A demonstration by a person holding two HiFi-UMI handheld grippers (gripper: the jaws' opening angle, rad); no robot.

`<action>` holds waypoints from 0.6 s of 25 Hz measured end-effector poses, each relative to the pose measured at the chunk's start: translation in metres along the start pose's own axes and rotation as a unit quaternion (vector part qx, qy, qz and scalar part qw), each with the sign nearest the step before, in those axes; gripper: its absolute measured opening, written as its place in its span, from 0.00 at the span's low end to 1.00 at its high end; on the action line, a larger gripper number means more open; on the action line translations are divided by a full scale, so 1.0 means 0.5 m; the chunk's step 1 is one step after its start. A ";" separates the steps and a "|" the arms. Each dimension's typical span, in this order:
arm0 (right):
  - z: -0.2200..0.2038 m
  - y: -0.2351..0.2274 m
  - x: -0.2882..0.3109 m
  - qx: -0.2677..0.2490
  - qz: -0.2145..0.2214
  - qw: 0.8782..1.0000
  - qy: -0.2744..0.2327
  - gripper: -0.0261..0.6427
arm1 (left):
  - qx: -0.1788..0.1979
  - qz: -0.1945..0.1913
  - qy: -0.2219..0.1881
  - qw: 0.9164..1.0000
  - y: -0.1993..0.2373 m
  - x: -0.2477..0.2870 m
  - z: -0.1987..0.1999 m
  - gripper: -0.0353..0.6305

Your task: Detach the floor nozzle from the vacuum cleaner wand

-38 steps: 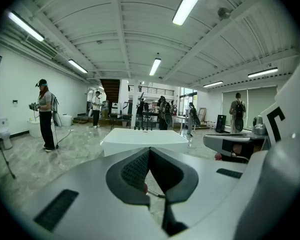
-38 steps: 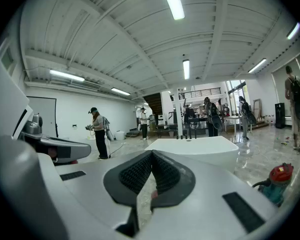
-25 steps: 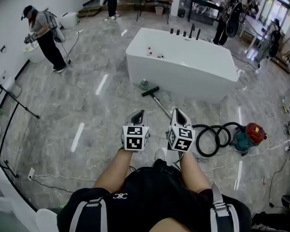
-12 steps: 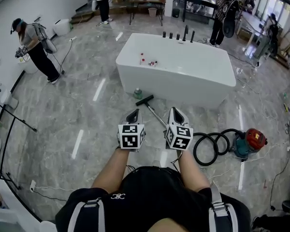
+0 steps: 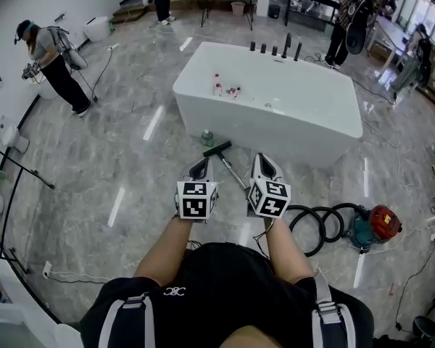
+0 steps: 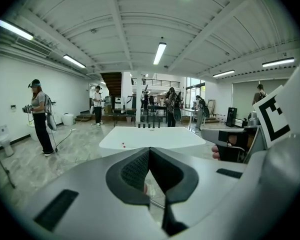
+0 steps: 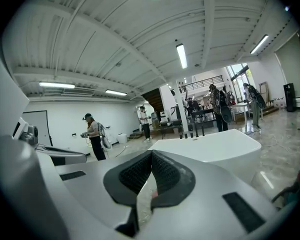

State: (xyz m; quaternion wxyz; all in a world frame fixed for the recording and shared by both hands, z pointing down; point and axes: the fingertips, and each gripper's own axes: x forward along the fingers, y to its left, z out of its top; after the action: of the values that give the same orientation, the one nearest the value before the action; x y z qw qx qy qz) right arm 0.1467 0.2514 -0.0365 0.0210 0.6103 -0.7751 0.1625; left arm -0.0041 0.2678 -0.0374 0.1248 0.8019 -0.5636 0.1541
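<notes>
Left hand-held gripper (image 5: 202, 169) and right hand-held gripper (image 5: 262, 162) are seen closed, empty, mid-frame; wand (image 5: 234, 174) below floor nozzle (image 5: 217, 148) is partly hidden by the right one.

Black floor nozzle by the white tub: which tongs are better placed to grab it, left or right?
Probably left. The left tongs point nearer the black floor nozzle; the right tongs sit beside the thin metal wand. Both are shut and empty.
</notes>
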 end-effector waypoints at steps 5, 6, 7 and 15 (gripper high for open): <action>-0.006 0.002 0.065 -0.001 0.021 1.000 0.016 0.05 | -0.005 0.015 0.003 1.000 0.028 0.048 0.014 0.05; -0.008 0.001 0.079 -0.002 0.023 1.000 0.019 0.05 | -0.007 0.017 0.003 1.000 0.033 0.058 0.017 0.05; -0.009 0.001 0.093 -0.003 0.026 0.999 0.023 0.05 | -0.008 0.019 0.004 1.000 0.039 0.067 0.019 0.05; -0.024 0.016 0.219 -0.013 0.025 0.999 0.039 0.05 | -0.018 0.011 0.001 1.000 0.119 0.179 0.039 0.05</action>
State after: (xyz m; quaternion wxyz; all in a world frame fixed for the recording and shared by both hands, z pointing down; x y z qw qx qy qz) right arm 0.1094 0.1533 -0.0018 0.0557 0.5839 -0.7905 0.1764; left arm -0.0295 0.1634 -0.0193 0.1383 0.7934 -0.5747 0.1456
